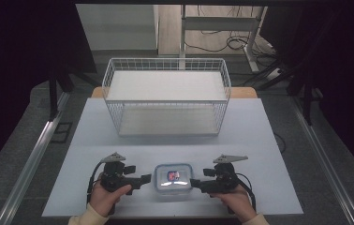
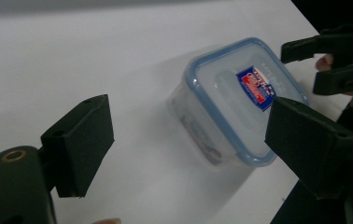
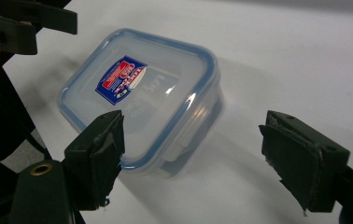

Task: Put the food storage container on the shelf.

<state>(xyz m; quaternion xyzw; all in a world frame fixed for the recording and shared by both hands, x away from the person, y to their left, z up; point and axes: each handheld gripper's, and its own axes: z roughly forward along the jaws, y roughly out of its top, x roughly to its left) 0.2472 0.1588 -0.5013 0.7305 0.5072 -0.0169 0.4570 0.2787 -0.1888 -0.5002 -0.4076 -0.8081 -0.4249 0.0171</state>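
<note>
Tabletop (image 1: 259, 140): pale grey-white, rectangular, matte. Two things sit directly on it. White wire basket (image 1: 165, 96) at the far middle, upright, open top. Clear food container (image 1: 173, 181) with blue-rimmed lid and a red-blue label at the near edge, centred, lid on, well apart from the basket.

Ahead of us a white wire basket (image 1: 165, 96) stands on the far half of the pale table (image 1: 264, 140), centred between left and right, upright and open at the top. Beyond the far edge we see a desk frame (image 1: 222, 23) with cables (image 1: 212, 44) trailing on the floor.
</note>
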